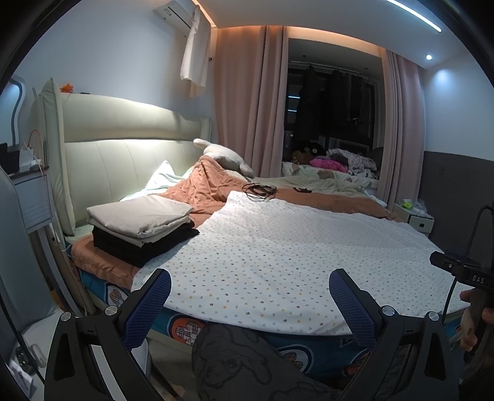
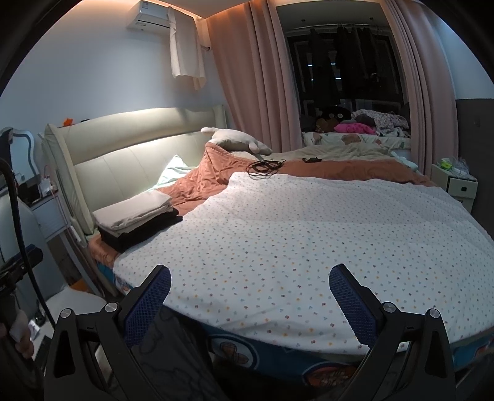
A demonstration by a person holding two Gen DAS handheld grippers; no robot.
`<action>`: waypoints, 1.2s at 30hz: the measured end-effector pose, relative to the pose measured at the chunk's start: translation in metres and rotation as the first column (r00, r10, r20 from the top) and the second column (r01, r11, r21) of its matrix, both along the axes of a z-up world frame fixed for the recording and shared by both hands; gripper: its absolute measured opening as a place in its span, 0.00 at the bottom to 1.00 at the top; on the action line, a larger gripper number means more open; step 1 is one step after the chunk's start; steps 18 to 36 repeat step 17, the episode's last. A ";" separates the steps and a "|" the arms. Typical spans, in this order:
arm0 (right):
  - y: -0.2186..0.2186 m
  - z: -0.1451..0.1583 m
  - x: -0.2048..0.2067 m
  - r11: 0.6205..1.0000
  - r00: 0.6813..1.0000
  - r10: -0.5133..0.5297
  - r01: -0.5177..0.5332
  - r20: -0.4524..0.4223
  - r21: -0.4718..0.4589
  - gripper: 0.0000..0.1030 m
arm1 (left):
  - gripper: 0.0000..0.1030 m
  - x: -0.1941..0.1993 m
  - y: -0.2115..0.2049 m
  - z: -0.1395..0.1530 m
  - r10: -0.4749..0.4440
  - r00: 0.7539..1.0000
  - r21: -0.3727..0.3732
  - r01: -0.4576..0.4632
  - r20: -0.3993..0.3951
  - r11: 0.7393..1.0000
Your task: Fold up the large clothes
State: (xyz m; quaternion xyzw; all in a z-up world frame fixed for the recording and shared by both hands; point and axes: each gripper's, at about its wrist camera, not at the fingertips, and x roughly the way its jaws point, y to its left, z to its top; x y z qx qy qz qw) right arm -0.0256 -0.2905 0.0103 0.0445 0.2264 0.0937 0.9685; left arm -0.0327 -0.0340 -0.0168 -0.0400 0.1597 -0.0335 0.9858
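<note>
Above the near edge of the dotted sheet [image 1: 278, 253], left gripper [image 1: 249, 288] and right gripper [image 2: 249, 287] hang wide open, empty. Grasp the hem at two well-separated points, and keep clear of the folded stack [image 1: 142, 228].

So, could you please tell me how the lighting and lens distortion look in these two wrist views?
Left wrist view: strong fisheye bending, black corners; a bright patch on the cream padded headboard, a glaring ceiling light strip, dark window. Right wrist view: same curvature bowing the white dotted sheet; room dim and bluish, warm glow above the pink curtains; both open grippers sharp.
</note>
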 end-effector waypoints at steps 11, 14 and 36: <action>-0.001 -0.003 0.001 1.000 1.000 -0.006 0.006 -0.011 0.006 1.00 | 1.00 -0.002 -0.001 0.001 -0.003 1.000 0.007 0.003 0.002 1.000; -0.001 -0.004 0.002 1.000 1.000 -0.008 0.008 -0.013 0.006 1.00 | 1.00 -0.002 -0.001 0.001 -0.003 1.000 0.010 0.003 0.005 1.000; -0.002 -0.004 0.002 1.000 1.000 -0.008 0.008 -0.014 0.006 1.00 | 1.00 -0.002 -0.002 0.002 -0.006 1.000 0.014 0.006 0.010 1.000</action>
